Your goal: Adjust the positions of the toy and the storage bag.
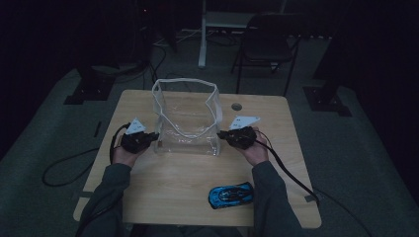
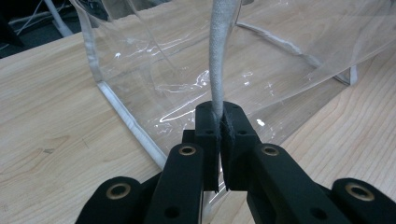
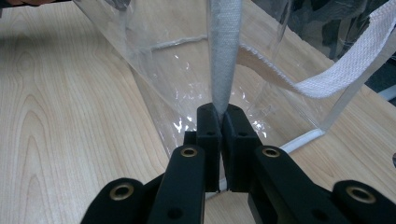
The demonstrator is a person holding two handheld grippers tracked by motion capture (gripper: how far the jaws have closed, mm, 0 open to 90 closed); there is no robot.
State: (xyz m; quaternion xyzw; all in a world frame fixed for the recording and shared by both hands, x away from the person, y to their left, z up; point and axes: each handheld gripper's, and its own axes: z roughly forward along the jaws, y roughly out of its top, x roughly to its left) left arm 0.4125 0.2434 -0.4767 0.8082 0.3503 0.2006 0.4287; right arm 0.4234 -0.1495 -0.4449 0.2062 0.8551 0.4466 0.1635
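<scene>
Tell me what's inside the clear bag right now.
Nothing visible inside the clear bag; the table shows through its walls. The toy car lies outside. White trim hides little.

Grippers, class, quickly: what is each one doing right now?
Left gripper: closed, its fingers pinching the white edge strip of the clear bag.
Right gripper: closed, fingers pinching the bag's white strip on the opposite side.
</scene>
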